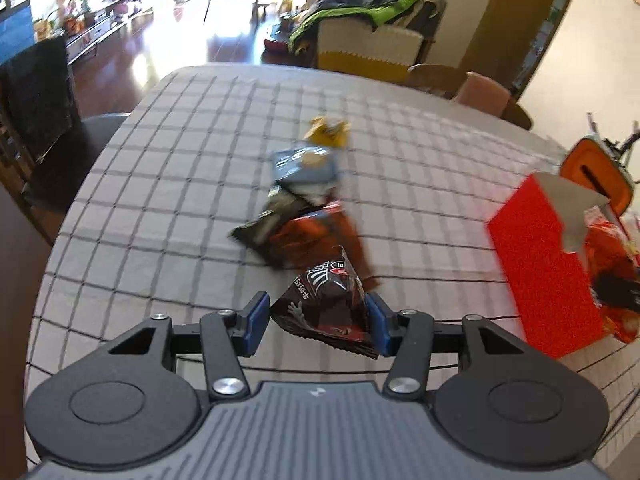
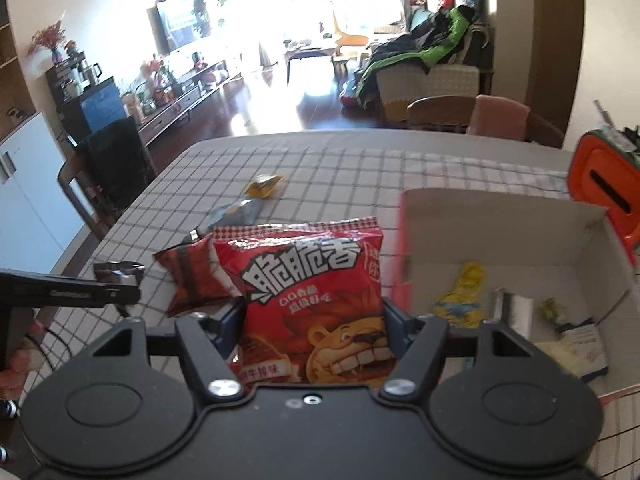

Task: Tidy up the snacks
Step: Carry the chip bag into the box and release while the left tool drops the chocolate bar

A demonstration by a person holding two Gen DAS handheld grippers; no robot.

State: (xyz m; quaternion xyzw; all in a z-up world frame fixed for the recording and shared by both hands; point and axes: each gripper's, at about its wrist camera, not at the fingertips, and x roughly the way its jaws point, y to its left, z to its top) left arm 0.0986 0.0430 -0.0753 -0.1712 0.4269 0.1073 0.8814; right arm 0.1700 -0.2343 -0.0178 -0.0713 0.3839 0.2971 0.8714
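2 tools: left tool (image 1: 316, 320) w/ 1 dark packet (image 1: 324, 304), right tool (image 2: 314, 332) w/ 1 red lion bag (image 2: 312, 300). 1 desk (image 1: 160, 200). 1 red box (image 2: 520, 232). Loose on desk, left cam: 4 packets – 1 yellow (image 1: 328, 132), 1 blue (image 1: 304, 166), 1 black (image 1: 268, 220), 1 red-brown (image 1: 320, 236). In box, right cam: abt 5 items – 1 yellow wrapper (image 2: 464, 296), 1 silver-white pack (image 2: 514, 312), 1 small green (image 2: 552, 308), rest too blurred to sort. 1 orange case (image 2: 604, 184). 2 chairs (image 2: 440, 114) at far edge.

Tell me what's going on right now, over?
Left tool clamps dark snack packet. Right tool clamps red lion snack bag. Open red box beside it, nothing blocking.
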